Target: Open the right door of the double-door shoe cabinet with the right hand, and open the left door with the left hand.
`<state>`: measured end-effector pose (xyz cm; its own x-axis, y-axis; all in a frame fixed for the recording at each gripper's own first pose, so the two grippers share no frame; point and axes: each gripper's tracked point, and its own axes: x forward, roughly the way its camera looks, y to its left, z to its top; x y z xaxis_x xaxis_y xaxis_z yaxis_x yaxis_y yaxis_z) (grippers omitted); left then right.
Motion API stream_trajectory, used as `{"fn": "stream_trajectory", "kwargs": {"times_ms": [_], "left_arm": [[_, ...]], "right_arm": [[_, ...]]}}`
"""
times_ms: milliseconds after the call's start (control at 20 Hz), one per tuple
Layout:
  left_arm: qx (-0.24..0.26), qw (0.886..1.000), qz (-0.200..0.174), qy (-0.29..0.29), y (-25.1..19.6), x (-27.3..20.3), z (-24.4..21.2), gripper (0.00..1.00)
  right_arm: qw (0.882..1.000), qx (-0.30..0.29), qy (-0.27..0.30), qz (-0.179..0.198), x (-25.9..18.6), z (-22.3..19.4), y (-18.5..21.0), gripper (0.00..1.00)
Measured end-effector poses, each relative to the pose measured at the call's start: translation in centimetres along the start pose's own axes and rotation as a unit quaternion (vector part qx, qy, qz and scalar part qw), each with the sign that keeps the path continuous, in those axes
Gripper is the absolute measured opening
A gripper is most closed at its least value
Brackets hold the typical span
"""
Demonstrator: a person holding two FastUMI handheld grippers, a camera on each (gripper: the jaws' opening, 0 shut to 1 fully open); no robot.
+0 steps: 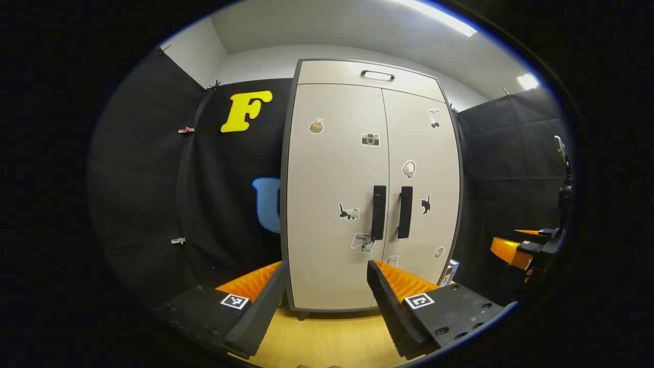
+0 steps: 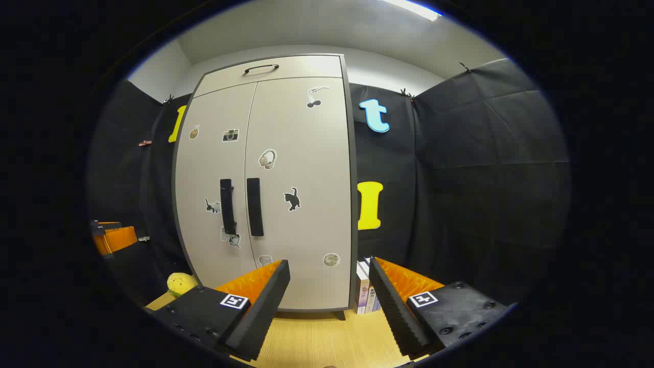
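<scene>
a pale shoe cabinet (image 1: 357,204) stands ahead on the wood floor (image 2: 327,332), both doors closed. left gripper (image 1: 321,306) and right gripper (image 2: 329,306) gape wide, empty. rigid doors should swing lightly; take each by its upright bar: left handle (image 1: 378,212), right handle (image 2: 255,206).

Both views face the shoe cabinet (image 1: 372,189) from nearby.

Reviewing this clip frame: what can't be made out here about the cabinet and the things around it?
- Inside of the cabinet: hidden in both views by its shut doors.
- Books, right gripper view: lower part hidden behind the right gripper; titles too small.
- Yellow soft toy, right gripper view: partly hidden by the same gripper, kind unclear.
- Stickers near the left gripper, left gripper view: partly cut off by one finger.
</scene>
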<state>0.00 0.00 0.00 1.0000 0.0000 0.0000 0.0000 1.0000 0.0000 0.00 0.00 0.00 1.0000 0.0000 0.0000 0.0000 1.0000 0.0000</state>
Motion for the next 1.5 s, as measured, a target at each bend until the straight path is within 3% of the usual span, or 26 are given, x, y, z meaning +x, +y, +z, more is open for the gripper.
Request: {"fn": "stream_trajectory", "kwargs": {"times_ms": [700, 950, 1200, 1500], "left_arm": [[0.000, 1.000, 0.010, -0.002, 0.4, -0.5, 0.2, 0.95], [-0.036, 0.999, 0.000, 0.003, 0.4, -0.5, -0.5, 0.95], [-0.037, 0.999, 0.012, 0.007, 1.5, -0.6, -0.9, 0.95], [-0.030, 0.999, 0.022, 0.010, 2.0, -0.9, -1.4, 0.95]], "right_arm": [[1.000, -0.001, 0.007, 0.016, 0.4, -0.2, 0.8, 0.98], [1.000, 0.000, 0.007, 0.017, 0.8, -0.1, 0.9, 0.98], [1.000, -0.006, 0.015, 0.023, 1.8, -0.3, 1.7, 0.98], [0.998, 0.004, 0.020, 0.054, 4.5, 1.1, 4.4, 0.98]]}}
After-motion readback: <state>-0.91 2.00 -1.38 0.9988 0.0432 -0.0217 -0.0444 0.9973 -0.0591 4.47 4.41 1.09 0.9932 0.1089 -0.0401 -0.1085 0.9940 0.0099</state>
